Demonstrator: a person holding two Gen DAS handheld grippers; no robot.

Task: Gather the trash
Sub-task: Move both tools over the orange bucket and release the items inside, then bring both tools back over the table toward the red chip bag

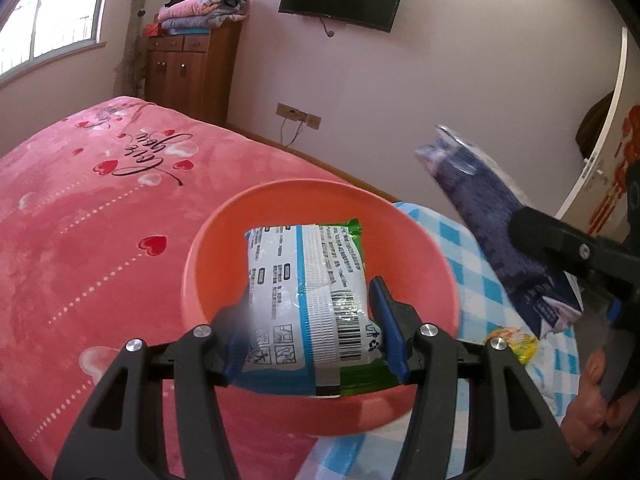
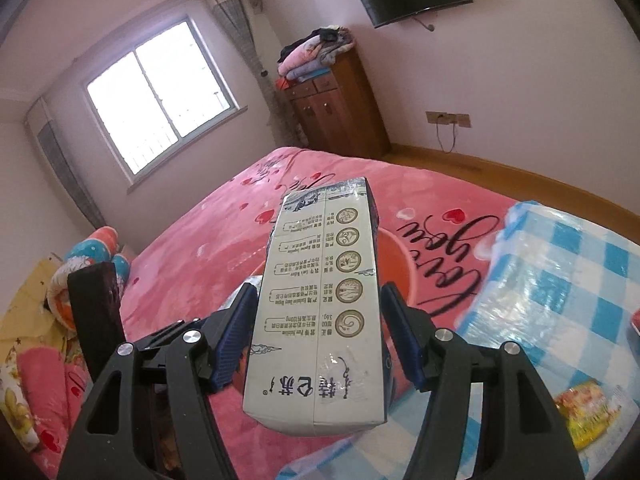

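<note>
Over the bed: two hand-held grippers meet above an orange basin [image 1: 280, 216] that sits on the pink bedspread [image 1: 80, 240], beside a blue checked cloth [image 1: 460, 240].
Left gripper [image 1: 310, 320]: closed on a flat snack packet [image 1: 308, 292], pads pressing its two long edges; the packet hangs directly above the basin's hollow.
Right gripper [image 2: 320, 320]: clamped on a milk carton [image 2: 320, 292], held lengthwise with the far end pointing at the basin; seen from the left wrist camera, the carton [image 1: 492, 224] is off to the right of the rim, over the checked cloth.
Remaining trash: a yellow wrapper [image 1: 512, 344] lies on the checked cloth, near the basin and not yet collected.
Step in hand (judged): dropping both pieces into the basin.
Good practice, left: lower the packet a little, then spread the jaws; it is light and flat and may flutter or catch the rim if let go from high up.
Good practice, right: carry the carton fully inside the rim before release, far end tilted down.
Risk: the two grippers colliding over the basin; release one at a time.
</note>
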